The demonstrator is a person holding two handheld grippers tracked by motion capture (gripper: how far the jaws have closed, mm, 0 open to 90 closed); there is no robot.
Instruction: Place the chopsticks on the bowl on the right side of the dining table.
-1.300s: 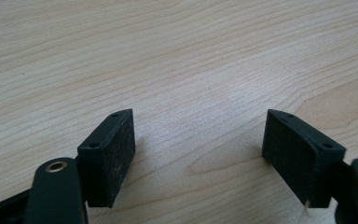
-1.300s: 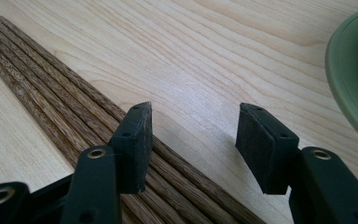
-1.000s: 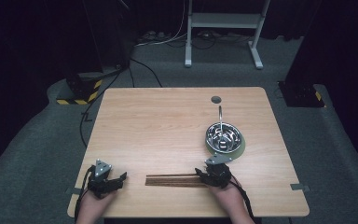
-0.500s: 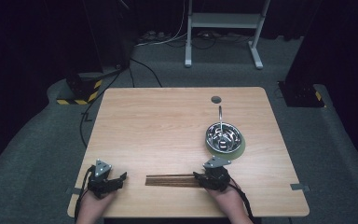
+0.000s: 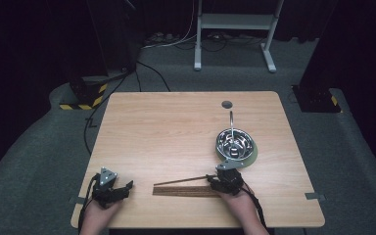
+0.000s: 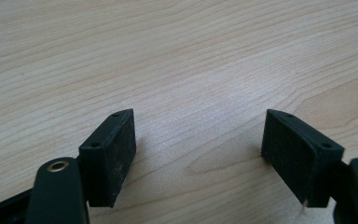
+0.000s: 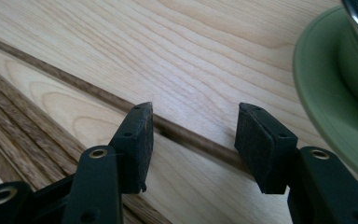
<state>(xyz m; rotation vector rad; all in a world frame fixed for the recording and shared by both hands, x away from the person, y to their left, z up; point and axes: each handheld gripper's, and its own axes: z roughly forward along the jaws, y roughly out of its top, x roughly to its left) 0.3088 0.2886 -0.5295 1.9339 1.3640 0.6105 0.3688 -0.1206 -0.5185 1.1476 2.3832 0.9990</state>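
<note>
Wooden table point(image 5: 176, 132): right hand-held gripper point(image 5: 214, 182) straddles loose chopstick point(image 5: 181, 180).

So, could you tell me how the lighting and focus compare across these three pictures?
High view: the table is evenly lit, the surroundings dark, and the metal bowl glints. Left gripper view: crisp wood grain, soft shadows under the pads. Right gripper view: the green plate is blurred at the edge.

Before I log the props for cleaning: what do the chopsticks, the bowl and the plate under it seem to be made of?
Chopsticks: dark wood, matte, judging by the brown streaked grain in the right gripper view. Bowl: metal, likely polished steel, since it gives bright mirror-like glints. Plate: smooth sage-green, softly glossy; ceramic or plastic, the look leaves it open.
</note>
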